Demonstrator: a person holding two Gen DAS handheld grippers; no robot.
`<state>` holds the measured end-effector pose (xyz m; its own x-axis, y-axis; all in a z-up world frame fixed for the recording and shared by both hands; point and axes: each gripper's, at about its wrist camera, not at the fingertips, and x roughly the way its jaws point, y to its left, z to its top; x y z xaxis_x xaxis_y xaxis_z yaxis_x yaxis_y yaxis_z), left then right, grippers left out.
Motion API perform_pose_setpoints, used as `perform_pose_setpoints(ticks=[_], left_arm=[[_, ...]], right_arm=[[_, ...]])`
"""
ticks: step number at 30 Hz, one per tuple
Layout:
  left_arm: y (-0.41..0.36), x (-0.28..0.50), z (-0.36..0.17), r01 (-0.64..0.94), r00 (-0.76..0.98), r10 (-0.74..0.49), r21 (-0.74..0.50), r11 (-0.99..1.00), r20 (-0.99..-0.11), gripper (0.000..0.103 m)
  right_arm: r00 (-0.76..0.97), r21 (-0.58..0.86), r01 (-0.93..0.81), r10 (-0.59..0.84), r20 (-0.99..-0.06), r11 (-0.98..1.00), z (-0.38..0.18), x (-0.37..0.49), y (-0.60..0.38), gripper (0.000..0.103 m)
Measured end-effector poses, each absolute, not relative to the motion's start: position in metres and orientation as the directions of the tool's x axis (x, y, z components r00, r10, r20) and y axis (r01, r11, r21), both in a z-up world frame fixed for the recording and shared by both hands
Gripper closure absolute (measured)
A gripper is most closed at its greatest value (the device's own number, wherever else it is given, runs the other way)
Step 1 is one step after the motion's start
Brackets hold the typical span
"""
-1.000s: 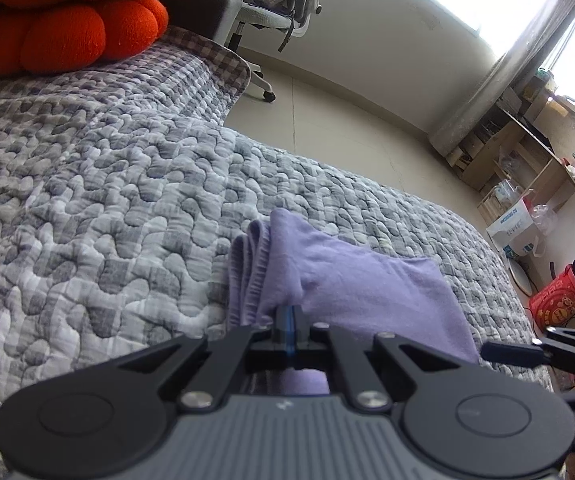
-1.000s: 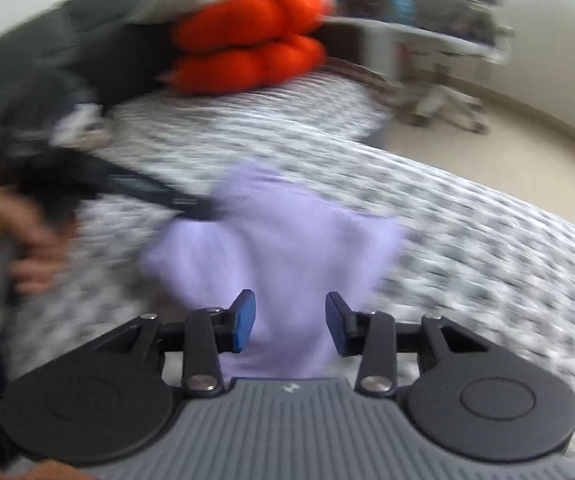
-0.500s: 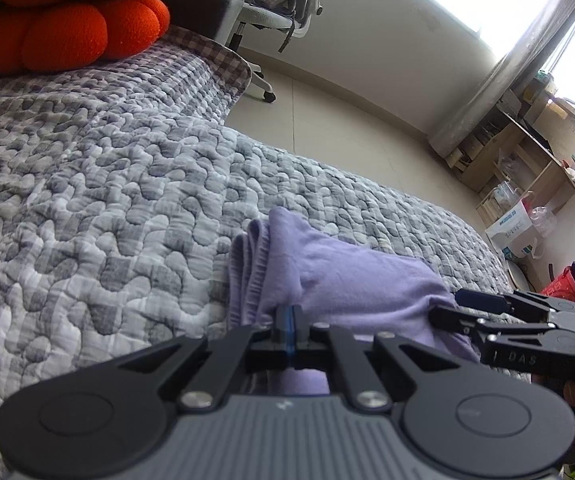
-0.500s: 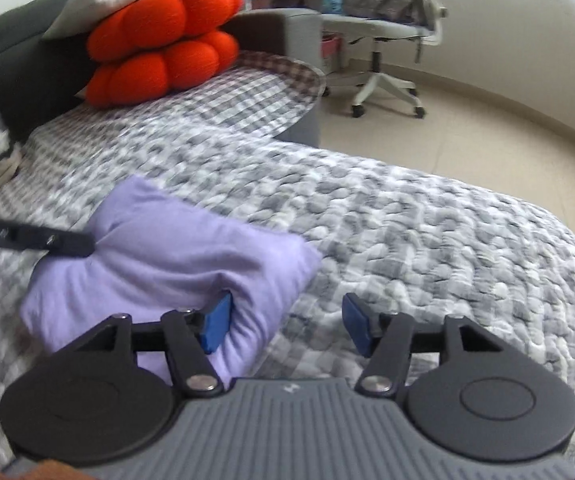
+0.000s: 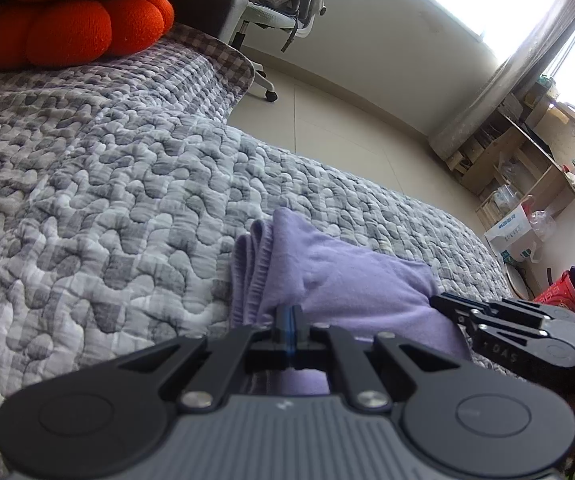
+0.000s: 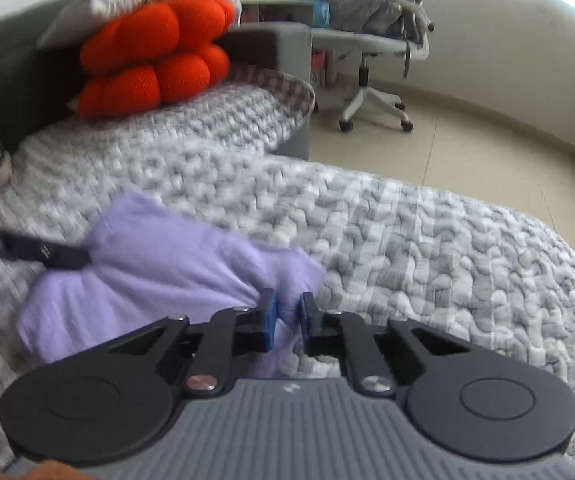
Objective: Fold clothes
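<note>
We see a folded purple garment lying on a grey quilt, low centre in the left wrist view and lower left in the right wrist view.

L gripper: jaws clenched tight, blue pads together, pinching the near edge of the garment where its stacked folds show just left of the pads. The cloth bulges up and runs away from the pads toward centre frame.

R gripper: jaws closing, w/ a narrow gap left between the 2 blue pads. A bunched corner of the garment sits between them; the left pad looks to be against the cloth, but we can't tell if both pads press it yet. The right wrist view is blurred, esp. on its left side.

Each gripper shows in the other's view: the R one comes in from the right edge of the left wrist view, tips at the garment's right end; the L one comes in from the left edge of the right wrist view, tips at the garment's left end.

Bkgd: an orange cushion at upper left on the quilt, an office chair on the tile floor at top, wooden shelves by the window at right.
</note>
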<state>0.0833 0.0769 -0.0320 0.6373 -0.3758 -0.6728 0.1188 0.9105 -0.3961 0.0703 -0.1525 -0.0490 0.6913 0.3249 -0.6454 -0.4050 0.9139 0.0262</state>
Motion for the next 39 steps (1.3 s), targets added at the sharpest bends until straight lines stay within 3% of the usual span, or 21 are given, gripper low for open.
perform_pose_setpoints(ticks=[10, 12, 16, 24, 26, 28, 31, 39], left_arm=[[0.079, 0.083, -0.033, 0.116, 0.637, -0.380, -0.404, 0.908, -0.671, 0.100], [0.079, 0.084, -0.034, 0.115, 0.635, -0.382, -0.407, 0.906, -0.671, 0.100], [0.079, 0.084, -0.034, 0.115, 0.635, -0.382, -0.407, 0.906, -0.671, 0.100], [0.092, 0.086, -0.032, 0.104, 0.621, -0.432, -0.477, 0.872, -0.654, 0.098], [0.101, 0.086, -0.029, 0.083, 0.631, -0.420, -0.482, 0.872, -0.652, 0.088], [0.109, 0.084, -0.026, 0.058, 0.646, -0.398, -0.478, 0.876, -0.651, 0.066], [0.125, 0.082, -0.022, 0.036, 0.666, -0.393, -0.499, 0.866, -0.634, 0.066], [0.141, 0.075, -0.016, 0.028, 0.683, -0.439, -0.579, 0.815, -0.584, 0.063]], right_arm=[[0.744, 0.059, -0.311, 0.281, -0.606, 0.949, -0.040, 0.074, -0.160, 0.088], [0.714, 0.077, -0.337, 0.309, -0.628, 0.938, -0.044, 0.075, -0.158, 0.088], [0.730, -0.024, -0.355, 0.261, -0.632, 0.934, -0.051, 0.071, -0.143, 0.084], [0.745, 0.027, -0.356, 0.301, -0.596, 0.934, -0.033, 0.056, -0.140, 0.080], [0.738, 0.031, -0.375, 0.318, -0.595, 0.927, -0.031, 0.051, -0.135, 0.080], [0.730, 0.032, -0.398, 0.337, -0.595, 0.917, -0.030, 0.044, -0.128, 0.080], [0.710, 0.042, -0.452, 0.388, -0.587, 0.891, -0.026, 0.032, -0.116, 0.079], [0.639, 0.024, -0.610, 0.510, -0.576, 0.792, -0.026, -0.007, -0.070, 0.062]])
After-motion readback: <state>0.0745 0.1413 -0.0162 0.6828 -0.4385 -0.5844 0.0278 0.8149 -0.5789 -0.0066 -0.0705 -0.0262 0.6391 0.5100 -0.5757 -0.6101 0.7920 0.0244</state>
